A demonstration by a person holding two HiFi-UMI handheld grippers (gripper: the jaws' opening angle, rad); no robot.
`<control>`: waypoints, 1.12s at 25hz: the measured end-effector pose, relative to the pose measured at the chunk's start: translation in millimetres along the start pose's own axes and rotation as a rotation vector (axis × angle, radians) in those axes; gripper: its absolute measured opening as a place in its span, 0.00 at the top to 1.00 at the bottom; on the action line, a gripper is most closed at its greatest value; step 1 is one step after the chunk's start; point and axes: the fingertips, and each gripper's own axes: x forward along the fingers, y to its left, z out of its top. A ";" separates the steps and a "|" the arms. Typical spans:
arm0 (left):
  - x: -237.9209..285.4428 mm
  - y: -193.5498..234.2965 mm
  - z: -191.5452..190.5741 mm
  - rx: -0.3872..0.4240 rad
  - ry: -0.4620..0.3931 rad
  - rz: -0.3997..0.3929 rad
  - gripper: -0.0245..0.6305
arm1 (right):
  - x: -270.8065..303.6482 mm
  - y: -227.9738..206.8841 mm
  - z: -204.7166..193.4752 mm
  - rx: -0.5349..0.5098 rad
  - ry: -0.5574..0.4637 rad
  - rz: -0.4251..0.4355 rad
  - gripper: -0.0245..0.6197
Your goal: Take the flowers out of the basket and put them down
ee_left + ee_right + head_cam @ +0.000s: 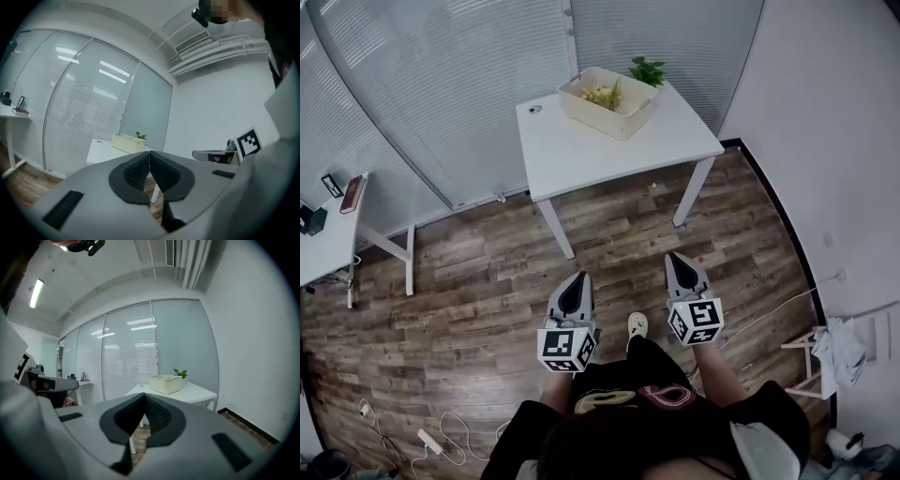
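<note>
A cream basket (607, 101) stands at the back of a white table (609, 150), with yellowish flowers (602, 94) lying inside it. The same basket (126, 143) (166, 384) shows small and far off in both gripper views. My left gripper (579, 280) and right gripper (676, 258) hang side by side over the wooden floor, well short of the table. Both are shut, jaws pressed together with nothing between them. Their tips (149, 154) (144, 396) point toward the table.
A green potted plant (646, 70) sits behind the basket. Glass walls with blinds run behind the table. A second white desk (328, 244) with a few small items stands at the left. Cables and a power strip (431, 441) lie on the floor. A white rack (834, 352) is at the right wall.
</note>
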 end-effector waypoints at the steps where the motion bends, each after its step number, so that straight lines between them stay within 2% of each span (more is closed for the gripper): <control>1: 11.7 -1.7 1.1 0.001 -0.001 0.005 0.93 | 7.9 -10.7 2.0 0.002 -0.001 0.002 0.95; 7: 71.0 -6.6 2.0 0.001 0.014 0.044 0.93 | 48.9 -60.9 5.4 0.020 0.011 0.027 0.95; 16: 140.0 -35.9 -2.3 0.003 0.002 0.079 0.93 | 86.8 -131.4 13.7 0.013 0.006 0.076 0.95; 23: 160.5 -40.3 -3.4 0.009 0.017 0.111 0.93 | 100.9 -153.8 14.0 0.029 0.012 0.097 0.95; 28: 177.5 -44.7 3.6 0.017 0.013 0.099 0.93 | 107.1 -163.7 13.9 0.055 0.011 0.097 0.95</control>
